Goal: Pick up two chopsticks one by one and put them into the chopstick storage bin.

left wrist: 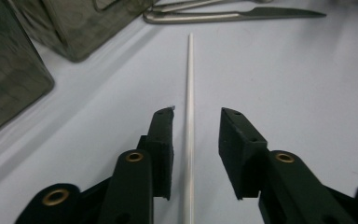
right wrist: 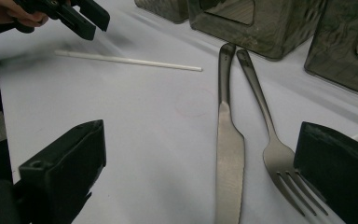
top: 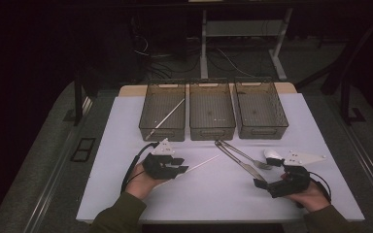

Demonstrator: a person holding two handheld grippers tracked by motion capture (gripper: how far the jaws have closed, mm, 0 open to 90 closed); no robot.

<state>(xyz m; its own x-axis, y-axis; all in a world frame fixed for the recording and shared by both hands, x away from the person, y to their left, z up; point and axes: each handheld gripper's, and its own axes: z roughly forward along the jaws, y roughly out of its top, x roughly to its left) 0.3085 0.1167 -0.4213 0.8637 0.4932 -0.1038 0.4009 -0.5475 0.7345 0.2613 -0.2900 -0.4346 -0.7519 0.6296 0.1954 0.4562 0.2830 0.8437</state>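
Left gripper (left wrist: 195, 140) straddles the near end of a white chopstick (left wrist: 189, 93), its jaws partly parted and clear of the stick on both sides, nothing gripped. The chopstick lies flat on the white table cover (top: 126, 145), pointing toward two o'clock in the high view. Right gripper (right wrist: 200, 172) rests wide open and empty at four o'clock, beside the knife (right wrist: 228, 154) and fork (right wrist: 279, 158).

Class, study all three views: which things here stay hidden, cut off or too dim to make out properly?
- White stick: left gripper view, its near end is cut off by the bottom edge.
- Knife: right gripper view, the blade tip is cut off by the bottom edge.
- White object: high view, the right hand-held gripper partly hides it.
- Floor behind the baskets: high view, too dark.
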